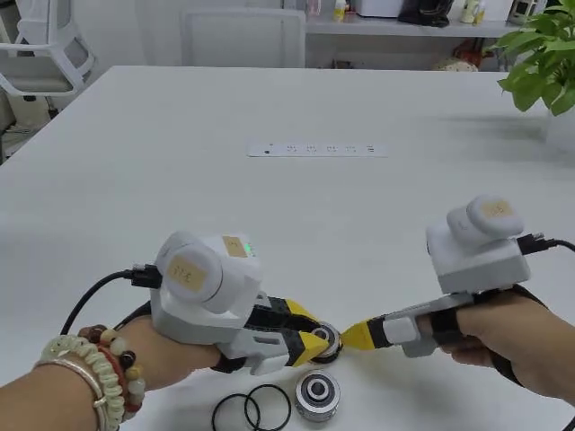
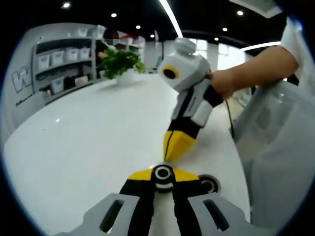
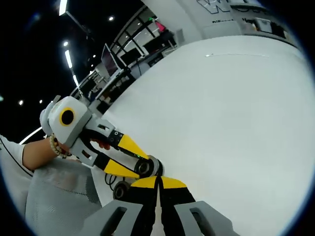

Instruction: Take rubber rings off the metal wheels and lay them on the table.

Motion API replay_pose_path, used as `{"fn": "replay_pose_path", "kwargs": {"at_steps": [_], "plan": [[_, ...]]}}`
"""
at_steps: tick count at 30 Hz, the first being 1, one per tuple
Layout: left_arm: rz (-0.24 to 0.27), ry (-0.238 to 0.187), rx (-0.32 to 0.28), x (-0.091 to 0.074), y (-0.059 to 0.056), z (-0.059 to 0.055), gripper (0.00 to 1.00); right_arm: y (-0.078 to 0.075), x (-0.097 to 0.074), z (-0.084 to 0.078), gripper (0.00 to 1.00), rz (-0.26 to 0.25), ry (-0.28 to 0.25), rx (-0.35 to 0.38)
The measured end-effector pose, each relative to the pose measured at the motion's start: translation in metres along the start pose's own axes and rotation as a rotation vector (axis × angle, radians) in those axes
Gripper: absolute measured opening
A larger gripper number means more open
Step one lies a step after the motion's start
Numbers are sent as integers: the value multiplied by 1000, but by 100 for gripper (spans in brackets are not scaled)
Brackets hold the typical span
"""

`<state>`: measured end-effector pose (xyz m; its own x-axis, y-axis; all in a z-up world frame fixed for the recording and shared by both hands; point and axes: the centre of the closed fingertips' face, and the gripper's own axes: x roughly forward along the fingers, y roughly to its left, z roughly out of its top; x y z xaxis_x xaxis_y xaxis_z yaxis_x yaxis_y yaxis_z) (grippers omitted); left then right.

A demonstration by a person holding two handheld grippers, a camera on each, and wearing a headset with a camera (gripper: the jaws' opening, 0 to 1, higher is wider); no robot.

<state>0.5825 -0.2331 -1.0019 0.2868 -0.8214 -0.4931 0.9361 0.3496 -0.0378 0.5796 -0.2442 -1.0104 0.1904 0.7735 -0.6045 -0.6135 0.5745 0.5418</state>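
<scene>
A small metal wheel [image 1: 327,338] with a dark rubber ring around it is held just above the white table, and my left gripper [image 1: 314,344] is shut on it. In the left gripper view the wheel [image 2: 162,173] sits between the yellow tips of that gripper [image 2: 163,178]. My right gripper [image 1: 349,337] comes in from the right with its jaws shut, its tip touching the wheel's edge. In the right gripper view the same held wheel [image 3: 147,166] lies just beyond my shut right gripper [image 3: 158,179]. Whether the tips pinch the ring is hidden.
A second metal wheel [image 1: 316,395] stands on the table near the front edge, with two loose black rubber rings [image 1: 252,410] lying left of it. A white power strip [image 1: 317,149] lies mid-table, and a potted plant [image 1: 543,63] stands at the far right.
</scene>
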Motion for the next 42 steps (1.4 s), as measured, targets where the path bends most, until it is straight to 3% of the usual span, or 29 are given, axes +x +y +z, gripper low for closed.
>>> {"fn": "replay_pose_path", "kwargs": {"at_steps": [5,8,11,21,42], "plan": [[1,-4,-1,0,0,0,14,3,-1,1,0,-11,-28,7],[2,-5,-1,0,0,0,14,5,-3,4,0,24,-49,49],[5,-3,0,0,0,0,14,5,-2,3,0,12,-45,12],[10,1,6,0,1,0,14,6,0,5,0,-2,-30,5],[8,-6,3,-2,1,-1,14,15,4,8,0,23,-28,0]]}}
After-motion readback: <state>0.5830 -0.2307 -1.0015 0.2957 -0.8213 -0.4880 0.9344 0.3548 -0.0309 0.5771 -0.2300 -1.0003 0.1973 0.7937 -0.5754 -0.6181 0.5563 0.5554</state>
